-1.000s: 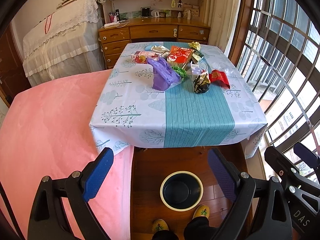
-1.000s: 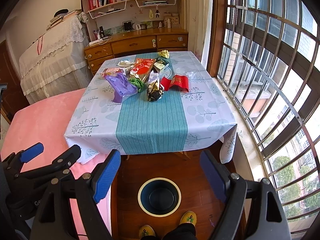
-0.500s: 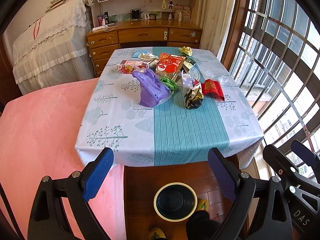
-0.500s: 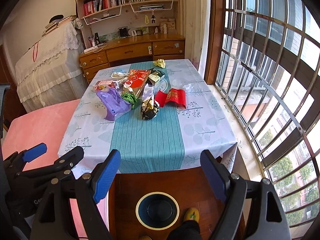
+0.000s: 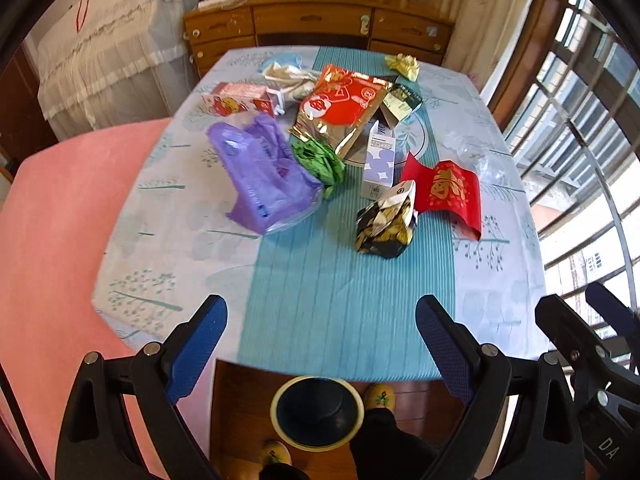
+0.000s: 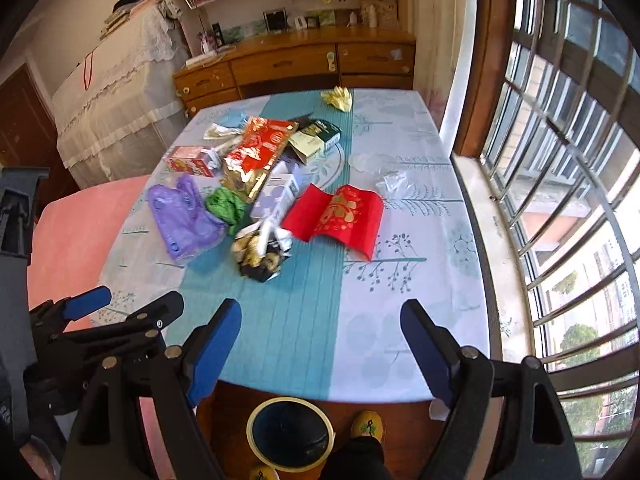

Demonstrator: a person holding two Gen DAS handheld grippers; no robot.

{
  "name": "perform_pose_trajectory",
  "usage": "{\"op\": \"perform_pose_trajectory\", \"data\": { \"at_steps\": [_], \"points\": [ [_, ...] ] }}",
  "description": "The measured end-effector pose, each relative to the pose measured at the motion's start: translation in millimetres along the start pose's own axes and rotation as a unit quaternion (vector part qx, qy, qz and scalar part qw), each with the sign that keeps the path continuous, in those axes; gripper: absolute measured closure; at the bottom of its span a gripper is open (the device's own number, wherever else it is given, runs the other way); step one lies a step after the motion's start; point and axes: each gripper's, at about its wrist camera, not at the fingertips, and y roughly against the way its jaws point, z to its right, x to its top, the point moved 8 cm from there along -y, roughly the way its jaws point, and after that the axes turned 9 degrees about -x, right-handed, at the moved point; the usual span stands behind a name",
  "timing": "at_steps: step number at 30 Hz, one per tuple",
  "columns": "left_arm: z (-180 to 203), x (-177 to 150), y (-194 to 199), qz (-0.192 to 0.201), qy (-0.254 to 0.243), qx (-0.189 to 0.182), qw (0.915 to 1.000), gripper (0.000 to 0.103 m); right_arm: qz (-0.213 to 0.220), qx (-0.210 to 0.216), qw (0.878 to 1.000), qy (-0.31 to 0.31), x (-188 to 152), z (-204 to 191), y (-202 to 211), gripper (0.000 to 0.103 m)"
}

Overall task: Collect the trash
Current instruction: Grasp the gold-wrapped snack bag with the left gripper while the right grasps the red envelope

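both grippers hang spread wide and empty over the near edge of the table [image 5: 280,320], the left gripper [image 5: 320,340] beside the right gripper [image 6: 320,344], with nothing between either pair of blue pads. directly below, on the wooden floor at the person's slippered feet, stands the bin [image 5: 317,412], partly tucked under the tablecloth's hem. the trash lies farther off, mid-table: nearest, a crumpled black and gold wrapper [image 5: 386,222], a purple plastic bag [image 5: 266,176] to its left and a curled red packet [image 5: 444,192] touching its right side. behind these sit a green wad [image 5: 320,160], a small white carton [image 5: 380,160], a big red and gold foil bag [image 5: 344,108], and at the far edge a yellow scrap [image 5: 402,66]. the pieces overlap, so a reach for one would likely drag a neighbour; the limp purple bag may slip from the pads, and a drop released short of the bin would land on the floor or the slippers.
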Motion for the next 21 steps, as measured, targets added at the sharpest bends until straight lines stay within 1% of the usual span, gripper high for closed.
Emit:
{"op": "perform_pose_trajectory", "data": {
  "at_steps": [2,6,9,11,13,16,18,20,21],
  "points": [
    [12,13,-23,-0.013,0.009,0.005,0.9999,0.009,-0.022,0.011,1.0,0.002,9,14,-25,0.02],
    [30,31,-62,-0.038,0.011,0.021,0.999,0.009,-0.062,0.021,0.998,0.011,26,36,-72,0.02],
    [38,40,-85,-0.059,0.011,0.025,0.9979,0.009,-0.079,0.032,0.996,0.001,41,45,-98,0.02],
    [42,45,-97,-0.069,0.003,0.027,0.9972,0.01,-0.087,0.039,0.995,-0.009,52,48,-113,0.02],
    [43,50,-107,-0.074,-0.004,0.036,0.9966,0.012,-0.095,0.048,0.994,-0.02,61,48,-127,0.02],
    [43,52,-123,-0.091,-0.008,0.037,0.9951,0.022,-0.122,0.063,0.99,-0.032,69,42,-150,0.02],
    [41,51,-133,-0.105,0.001,0.032,0.9939,0.028,-0.143,0.072,0.986,-0.041,72,35,-165,0.02],
    [42,51,-140,-0.112,0.015,0.02,0.9934,0.029,-0.159,0.078,0.983,-0.049,73,30,-175,0.02],
    [43,51,-142,-0.112,0.021,0.015,0.9934,0.032,-0.166,0.078,0.982,-0.053,73,27,-180,0.02]
  ]
}}
